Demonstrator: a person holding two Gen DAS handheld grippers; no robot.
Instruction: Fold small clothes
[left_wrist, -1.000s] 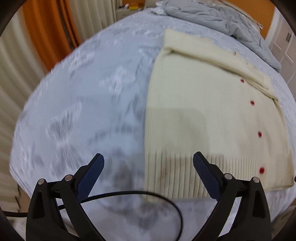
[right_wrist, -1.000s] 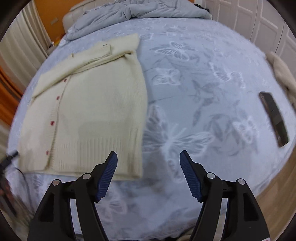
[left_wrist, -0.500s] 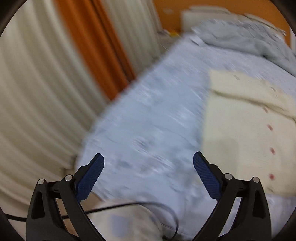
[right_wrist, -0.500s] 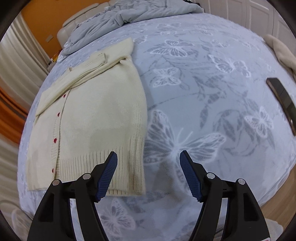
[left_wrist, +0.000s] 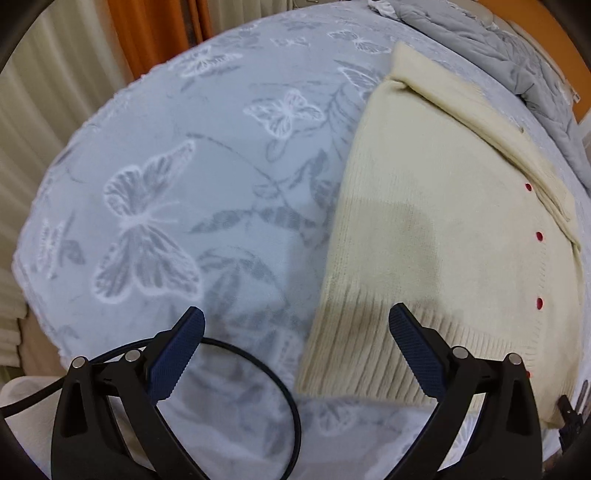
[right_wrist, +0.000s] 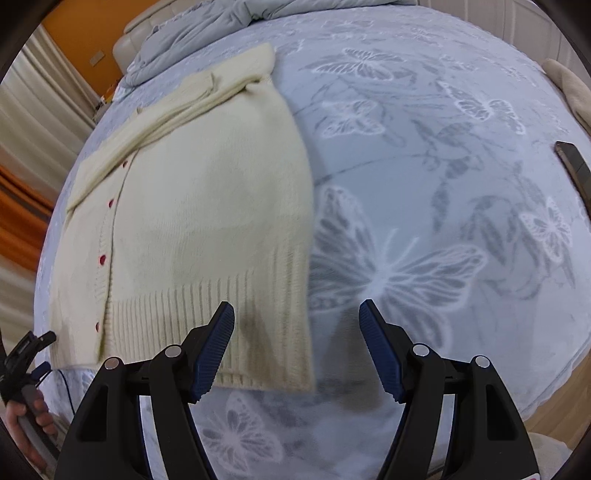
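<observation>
You had one cream cardigan (left_wrist: 436, 229) on the bed (left_wrist: 192, 155), with four red buttons (right_wrist: 102, 260) showing in the right wrist view. One grey quilt (right_wrist: 221, 18) lay bunched beyond it, and one dark flat object (right_wrist: 574, 166) lay apart. You held two claws.

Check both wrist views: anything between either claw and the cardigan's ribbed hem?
Nothing visible. The left claw and right claw stand open over the cream cardigan, each above a bottom corner of its ribbed hem. Only the butterfly bedspread lies around it.
</observation>
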